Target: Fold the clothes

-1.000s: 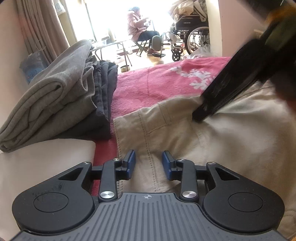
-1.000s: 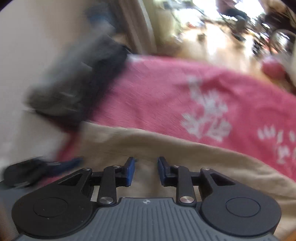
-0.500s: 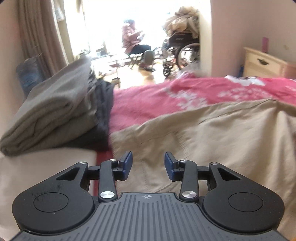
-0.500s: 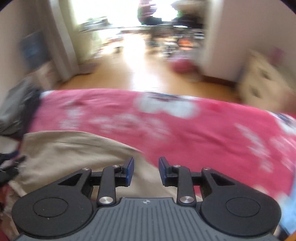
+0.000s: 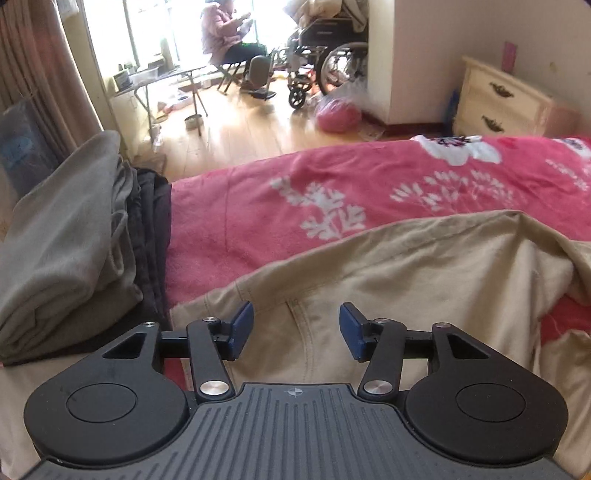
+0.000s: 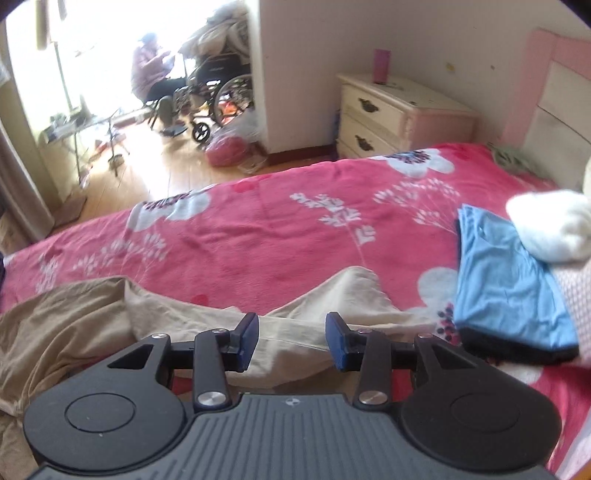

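Observation:
Beige trousers [image 5: 406,280] lie stretched across the pink flowered blanket [image 5: 332,192] on the bed. My left gripper [image 5: 295,325] hovers over their waist end, its jaws opening, with no cloth pinched between the blue pads. My right gripper [image 6: 291,339] hangs above the leg end of the beige trousers [image 6: 332,295], jaws likewise opening, nothing pressed between them. The cloth lies under both grippers, crumpled at the left in the right wrist view.
A stack of folded grey and dark clothes [image 5: 70,243] sits at the left of the bed. A blue garment [image 6: 506,288] and a white one [image 6: 550,225] lie at the right. A cream nightstand [image 6: 391,110], a wheelchair [image 5: 325,66] and a seated person [image 5: 225,33] are beyond.
Both grippers have opened wider and risen off the trousers. The right gripper swung from beside the left one over to the trouser leg end at the right.

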A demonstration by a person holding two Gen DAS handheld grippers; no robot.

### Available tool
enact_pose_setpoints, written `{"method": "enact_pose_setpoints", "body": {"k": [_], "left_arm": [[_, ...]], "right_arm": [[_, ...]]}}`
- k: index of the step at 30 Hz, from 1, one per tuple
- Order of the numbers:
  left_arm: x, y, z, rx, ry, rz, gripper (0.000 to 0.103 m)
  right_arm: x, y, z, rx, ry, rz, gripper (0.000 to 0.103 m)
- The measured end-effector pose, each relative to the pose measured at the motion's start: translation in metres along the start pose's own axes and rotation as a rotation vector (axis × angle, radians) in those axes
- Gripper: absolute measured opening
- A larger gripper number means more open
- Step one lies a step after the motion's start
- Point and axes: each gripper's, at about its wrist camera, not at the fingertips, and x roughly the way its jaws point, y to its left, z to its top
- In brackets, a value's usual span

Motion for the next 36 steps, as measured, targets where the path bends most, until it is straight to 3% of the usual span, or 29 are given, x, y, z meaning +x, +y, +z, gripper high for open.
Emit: {"method": "enact_pose_setpoints", "body": {"k": [2, 8, 11, 17, 21, 31, 36], "left_arm": [[0.009, -0.011, 0.001, 0.028, -0.010, 0.024, 0.058], [0.042, -0.046, -0.020, 0.091, 0.020, 0.091, 0.060], [0.051, -0.057, -0.031, 0.107, -0.006, 0.122, 0.060], [0.056, -0.057, -0.034, 0.105, -0.036, 0.140, 0.069], [0.057, -0.051, -0.036, 0.069, -0.037, 0.125, 0.070], [0.058, -0.053, -0.040, 0.062, -0.054, 0.144, 0.076], [0.060, -0.052, -0.041, 0.056, -0.054, 0.146, 0.079]], "right_arm": [[-0.002, -0.008, -0.003, 0.023, -0.006, 0.004, 0.042], [-0.006, -0.017, -0.006, 0.047, 0.008, -0.019, 0.043], [-0.009, -0.019, -0.006, 0.052, 0.010, -0.032, 0.043], [-0.008, -0.019, -0.002, 0.071, 0.006, -0.033, 0.043], [0.004, -0.025, 0.000, 0.114, 0.029, -0.032, 0.042], [0.055, -0.079, -0.006, 0.527, 0.125, -0.025, 0.042], [0.080, -0.099, -0.021, 0.725, 0.174, 0.079, 0.042]]}}
